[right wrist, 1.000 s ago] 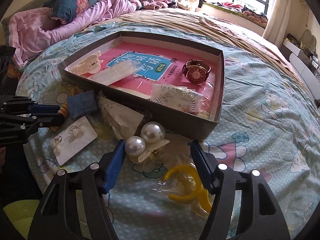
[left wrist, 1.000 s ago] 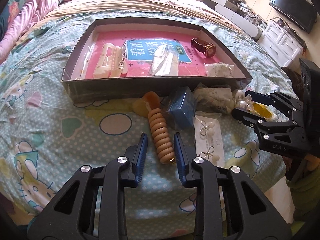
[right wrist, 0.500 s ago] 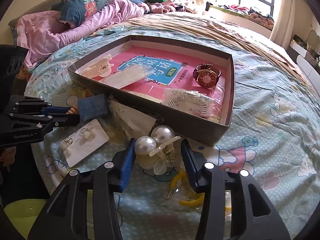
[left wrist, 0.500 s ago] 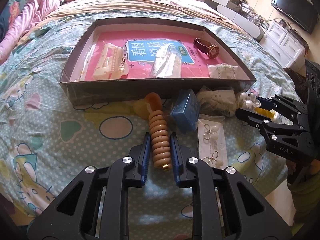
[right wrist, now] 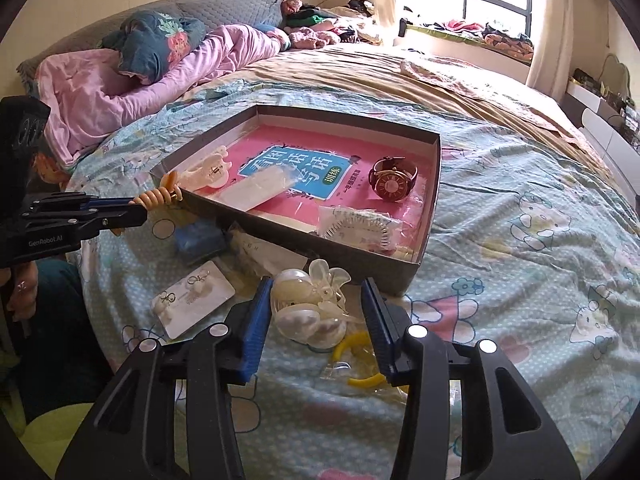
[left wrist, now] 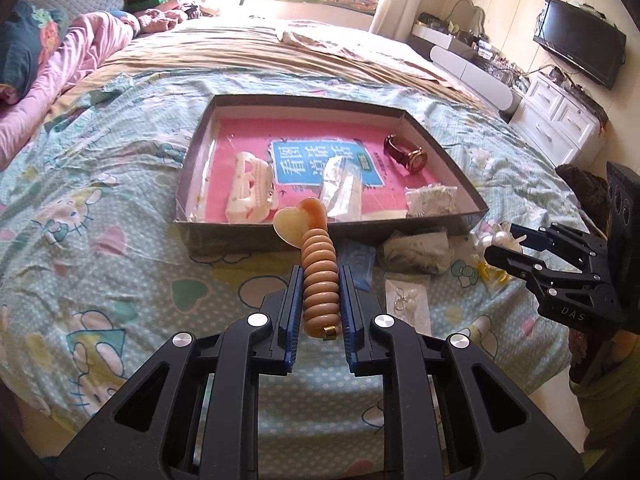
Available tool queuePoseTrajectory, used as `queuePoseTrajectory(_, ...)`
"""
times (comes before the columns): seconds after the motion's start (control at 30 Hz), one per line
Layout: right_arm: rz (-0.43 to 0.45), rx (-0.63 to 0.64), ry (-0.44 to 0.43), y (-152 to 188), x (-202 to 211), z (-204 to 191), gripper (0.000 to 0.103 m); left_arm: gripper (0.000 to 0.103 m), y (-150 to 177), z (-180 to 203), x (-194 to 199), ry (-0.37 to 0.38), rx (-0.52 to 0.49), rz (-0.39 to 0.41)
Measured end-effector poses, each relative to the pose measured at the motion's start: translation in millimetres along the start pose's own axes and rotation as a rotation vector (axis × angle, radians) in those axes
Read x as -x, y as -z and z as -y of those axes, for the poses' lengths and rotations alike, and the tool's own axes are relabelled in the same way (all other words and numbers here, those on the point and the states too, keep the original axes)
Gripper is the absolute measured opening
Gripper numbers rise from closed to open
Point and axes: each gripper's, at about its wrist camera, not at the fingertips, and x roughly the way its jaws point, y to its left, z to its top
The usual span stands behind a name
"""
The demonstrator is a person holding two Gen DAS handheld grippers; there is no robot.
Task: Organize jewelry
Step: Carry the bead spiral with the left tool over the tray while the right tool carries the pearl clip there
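My left gripper (left wrist: 319, 280) is shut on a ribbed tan hair clip (left wrist: 318, 280) and holds it above the bedspread, just in front of the dark box (left wrist: 328, 224); it also shows in the right wrist view (right wrist: 156, 198). My right gripper (right wrist: 316, 312) is open around a pearl hair clip (right wrist: 308, 304), which leans against the left finger. The box holds a cream hair claw (left wrist: 250, 188), a clear packet (left wrist: 340, 188), a watch (right wrist: 394, 180) and a bagged piece (right wrist: 356, 226).
On the bedspread in front of the box lie an earring card (right wrist: 192, 300), a blue pouch (right wrist: 200, 238), a crumpled bag (left wrist: 416, 250) and a yellow ring (right wrist: 360, 360). Pink bedding (right wrist: 120, 92) lies at far left. The bed edge is close below.
My left gripper closed on the tan hair clip and lifted it toward the box. My right gripper moved forward around the pearl clip, which has tipped over.
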Motion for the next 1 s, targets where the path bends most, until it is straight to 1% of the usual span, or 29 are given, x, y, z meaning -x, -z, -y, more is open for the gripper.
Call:
queuePoseTrajectory(0.33,0.043,0.005,-0.015,-10.8,12.9,-9.8,0.043,0.011,-7.3,-6.2,17.1,-0.005,0.023,0.056)
queuePoseTrajectory(0.73,0.085,-0.003,-0.032,-25.6,14.8,-15.8,0.043,0.011,-12.5,-11.2,23.0,-0.010,0.036,0.082)
queuePoseTrajectory(1.0,0.119,0.003,-0.018,-36.5,19.7,-14.3,0.043,0.011,-22.6,-6.7,22.2,-0.005,0.026,0.099)
